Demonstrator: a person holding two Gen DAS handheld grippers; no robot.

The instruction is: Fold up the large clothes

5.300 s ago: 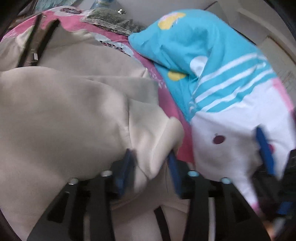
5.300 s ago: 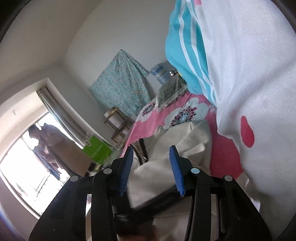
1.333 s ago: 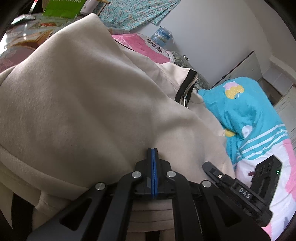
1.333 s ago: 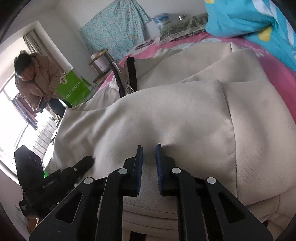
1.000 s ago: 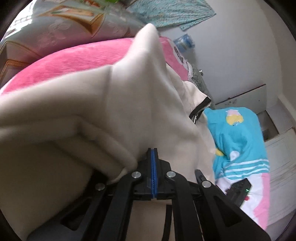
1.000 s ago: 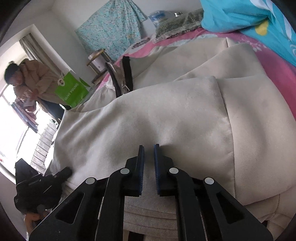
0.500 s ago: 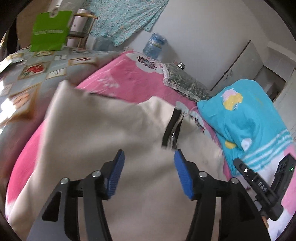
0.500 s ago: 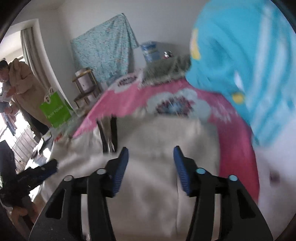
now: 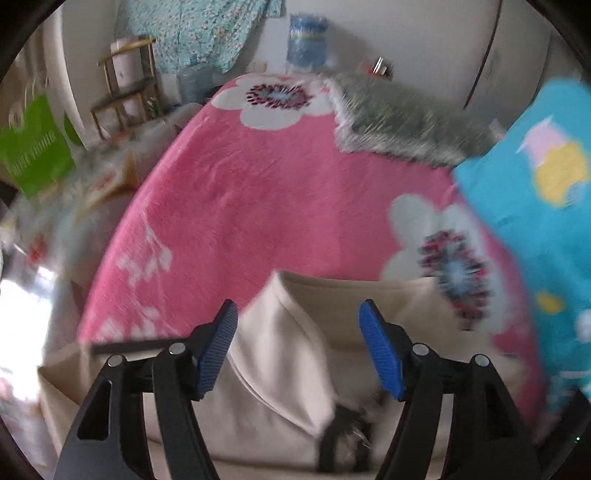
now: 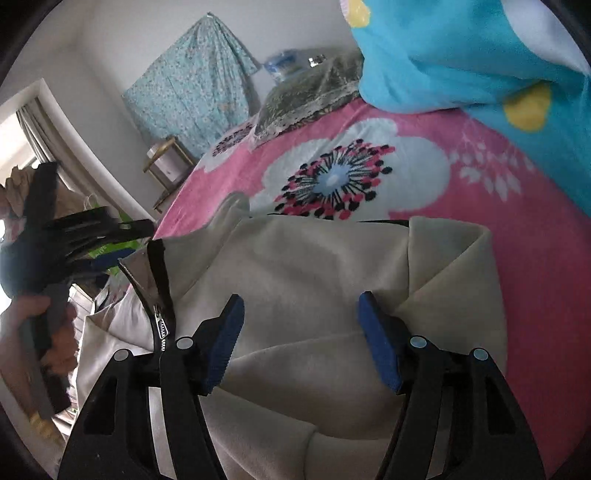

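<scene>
Left wrist view, L to R: green bag (image 9: 35, 147) at the edge, small wooden shelf (image 9: 125, 85), patterned teal cloth (image 9: 199, 33) on the wall, water jug (image 9: 307, 40) behind the bed. Pink floral blanket (image 9: 258, 192) covers the bed; grey-green lace-edged pillow (image 9: 406, 118) at its far end, blue cartoon quilt (image 9: 546, 206) far R. Frame is motion-blurred.

I see the cream jacket (image 9: 295, 369) bunched on the near part of the blanket, under both tools. Left gripper (image 9: 297, 350) points down at it, jaws opening, pads clear of the fabric, nothing pinched.

Right wrist view: person's hand (image 10: 33, 325) holds the left gripper's handle at far L, above the jacket's zipper (image 10: 160, 321). Right gripper (image 10: 299, 339) tilts down over a fold, jaws opening too, cloth below but not clamped.
</scene>
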